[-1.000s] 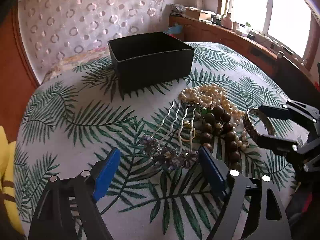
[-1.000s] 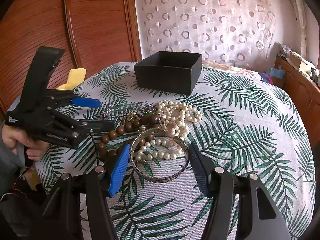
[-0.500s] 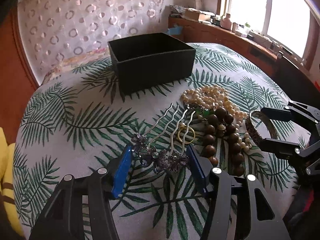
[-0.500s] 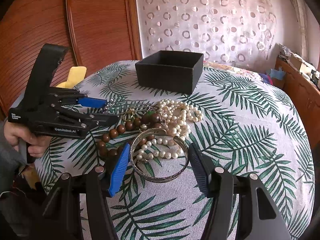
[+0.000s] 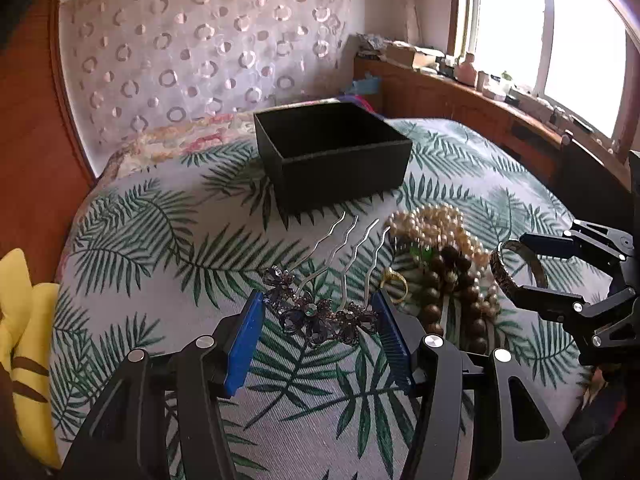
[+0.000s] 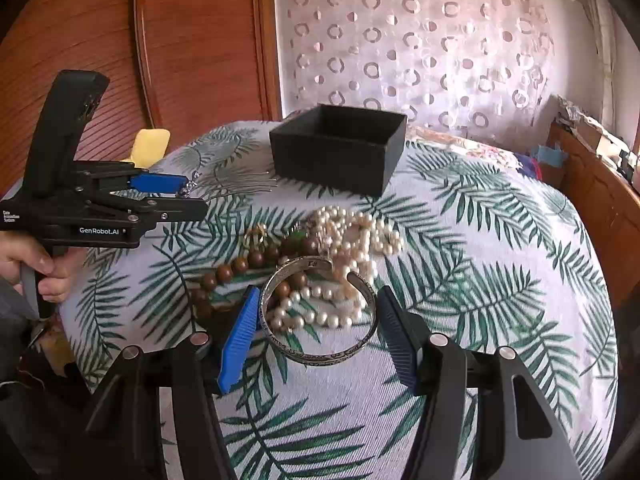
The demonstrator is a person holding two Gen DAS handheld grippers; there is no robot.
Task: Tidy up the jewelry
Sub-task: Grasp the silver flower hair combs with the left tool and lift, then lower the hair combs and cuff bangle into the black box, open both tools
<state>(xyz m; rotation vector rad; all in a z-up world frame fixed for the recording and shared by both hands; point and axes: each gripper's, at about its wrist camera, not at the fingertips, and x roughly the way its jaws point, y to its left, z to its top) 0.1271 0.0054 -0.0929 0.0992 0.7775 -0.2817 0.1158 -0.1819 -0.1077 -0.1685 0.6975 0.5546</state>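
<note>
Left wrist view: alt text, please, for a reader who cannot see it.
The left gripper clamps a jewelled hair comb by its flowered end, prongs pointing toward an open black box. Pearls and brown beads lie to its right on a leaf-print cloth.

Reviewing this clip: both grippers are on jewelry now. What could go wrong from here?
1. The left gripper pinches the hair comb only by its jeweled ends; it may twist or slip out.
2. The bangle between the right gripper pads lies over the pearl necklace, so lifting it might drag pearls along.
</note>
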